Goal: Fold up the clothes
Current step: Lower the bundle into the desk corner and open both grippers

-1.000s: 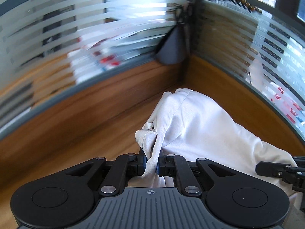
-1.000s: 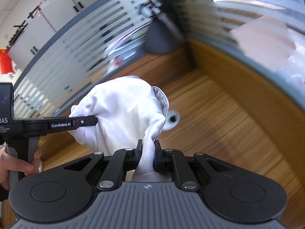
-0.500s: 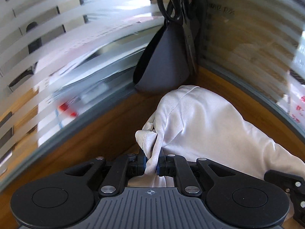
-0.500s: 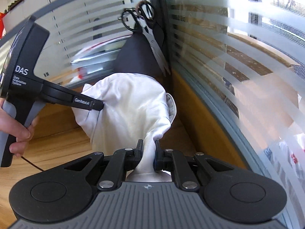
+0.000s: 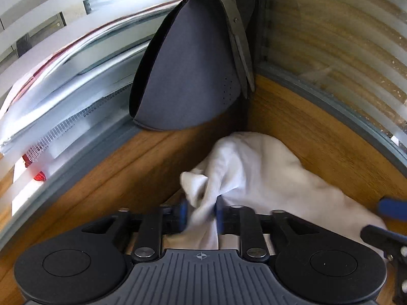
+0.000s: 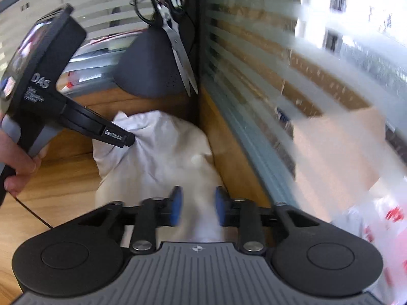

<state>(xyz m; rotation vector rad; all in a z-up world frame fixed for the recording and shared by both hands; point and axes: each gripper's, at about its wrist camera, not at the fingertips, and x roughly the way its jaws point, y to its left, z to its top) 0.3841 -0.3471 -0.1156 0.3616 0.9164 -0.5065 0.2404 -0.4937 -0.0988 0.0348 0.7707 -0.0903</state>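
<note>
In the wooden desk (image 5: 122, 178) corner lies one white garment (image 5: 257, 172). Two grippers, left gripper (image 5: 201, 214) and right gripper (image 6: 197, 209), are opening, with its cloth loose between the blue pads.

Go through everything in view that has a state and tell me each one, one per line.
White garment: bunched in the desk corner, not yet folded.
Left claw: jaws opening, cloth between the pads.
Right claw: jaws opening, cloth between the pads.
Scissors: closed, hanging point down.
Dark pouch: hanging on the partition above the garment.
</note>
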